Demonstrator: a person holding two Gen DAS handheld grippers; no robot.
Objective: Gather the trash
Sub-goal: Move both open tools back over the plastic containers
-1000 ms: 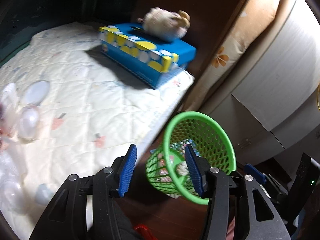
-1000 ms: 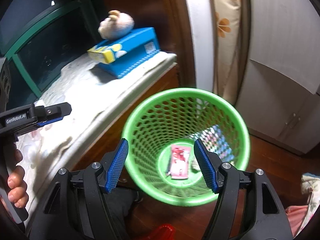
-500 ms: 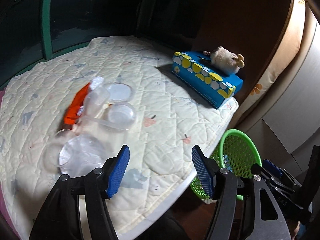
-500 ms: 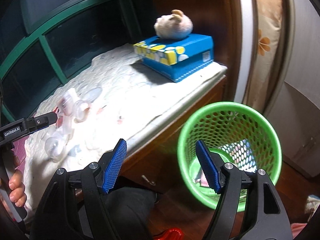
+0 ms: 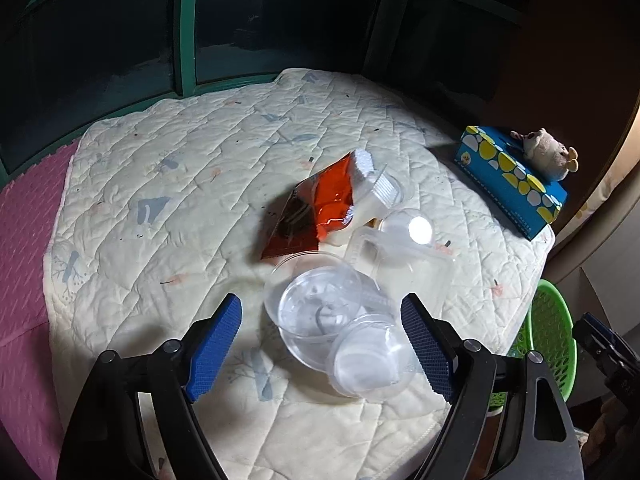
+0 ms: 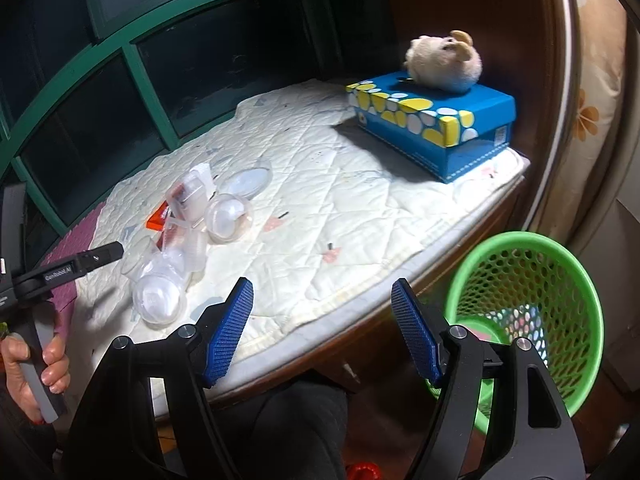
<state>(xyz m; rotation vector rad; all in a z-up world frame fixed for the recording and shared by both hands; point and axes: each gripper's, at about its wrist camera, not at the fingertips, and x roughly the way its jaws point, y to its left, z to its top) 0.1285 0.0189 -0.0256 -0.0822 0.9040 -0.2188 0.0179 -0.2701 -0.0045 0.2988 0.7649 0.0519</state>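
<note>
Quilted bed (image 5: 168, 184) holds clear cups (image 5: 320, 312). My left gripper (image 5: 320, 340) is opening over them, nothing clamped; right gripper (image 6: 320, 328) spread, empty.

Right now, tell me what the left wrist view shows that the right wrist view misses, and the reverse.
Left wrist only: the left gripper, empty and opening above the clear plastic cups. Right wrist only: the open right gripper, the hand holding the left tool, and wrappers in the green basket. Both: quilt, orange wrapper, tissue box, plush toy.

Dark green-framed windows (image 5: 184, 40) behind a quilted window seat (image 5: 200, 168)
</note>
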